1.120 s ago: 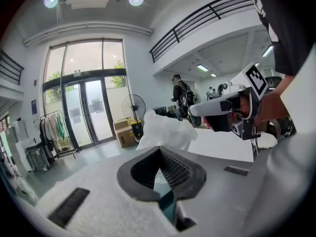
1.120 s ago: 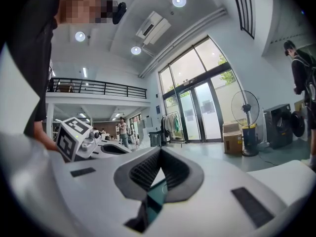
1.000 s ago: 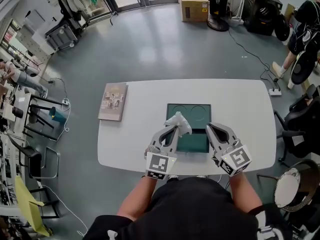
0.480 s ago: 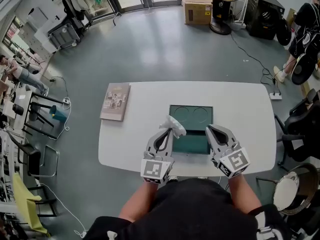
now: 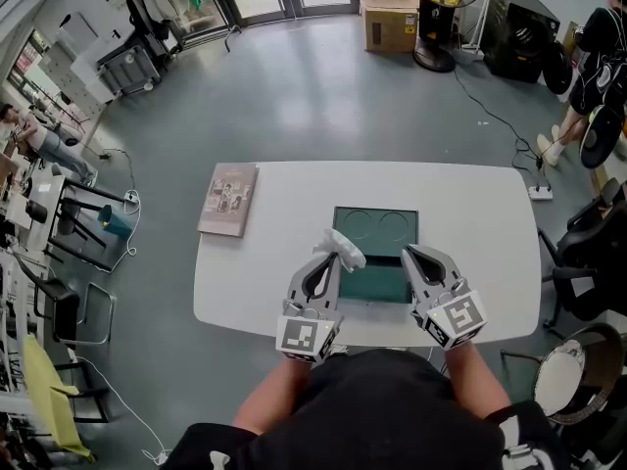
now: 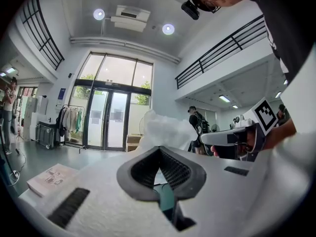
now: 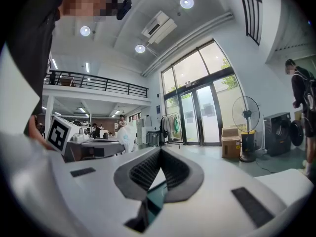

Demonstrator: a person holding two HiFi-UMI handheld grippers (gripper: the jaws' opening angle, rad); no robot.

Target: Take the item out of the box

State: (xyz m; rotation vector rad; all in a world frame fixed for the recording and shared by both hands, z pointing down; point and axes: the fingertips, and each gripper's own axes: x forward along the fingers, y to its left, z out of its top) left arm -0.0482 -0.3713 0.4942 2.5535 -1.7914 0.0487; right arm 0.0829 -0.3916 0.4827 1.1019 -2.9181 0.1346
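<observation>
A dark green box [image 5: 376, 284] lies open on the white table [image 5: 470, 223], its lid [image 5: 375, 225] folded back toward the far side. My left gripper [image 5: 334, 256] is shut on a crumpled white item [image 5: 339, 247], held just over the box's left edge. The left gripper view shows that item [image 6: 160, 130] bulging above the closed jaw tips [image 6: 159, 149]. My right gripper [image 5: 408, 253] hovers at the box's right edge with its jaws together and nothing in them; its own view shows the tips [image 7: 160, 152] meeting over the green box.
A book [image 5: 227, 199] lies at the table's far left corner. Chairs [image 5: 588, 253] stand to the right of the table, and racks [image 5: 69, 213] to its left. A fan [image 5: 436, 8], cardboard boxes [image 5: 389, 8] and a person [image 5: 593, 57] are farther back.
My left gripper has shifted slightly left with the white item, away from the box's middle toward its left edge, and has rolled a little. The right gripper has stayed put.
</observation>
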